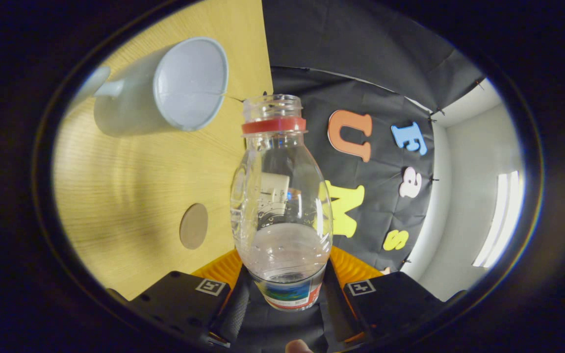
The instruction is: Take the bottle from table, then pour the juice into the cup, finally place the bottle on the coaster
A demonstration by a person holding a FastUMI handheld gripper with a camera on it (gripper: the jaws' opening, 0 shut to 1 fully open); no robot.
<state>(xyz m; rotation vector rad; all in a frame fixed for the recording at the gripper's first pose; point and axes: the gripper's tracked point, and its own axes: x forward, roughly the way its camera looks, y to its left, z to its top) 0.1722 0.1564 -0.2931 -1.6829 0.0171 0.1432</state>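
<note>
A clear plastic bottle (281,206) with a red neck ring and no cap sits between my fingers, and my gripper (285,289) is shut on its lower body. A little pale liquid lies in the bottle's lower part. The view is rolled, so the wooden table (130,196) stands on one side. A white mug (165,90) with a handle rests on the table beyond the bottle's mouth, its inside showing. A round brown coaster (193,226) lies on the table beside the bottle's body, nearer the fingers than the mug.
The black cloth wall of the booth (385,122) fills the side opposite the table. A pale wall with a bright light strip (500,215) lies past the cloth.
</note>
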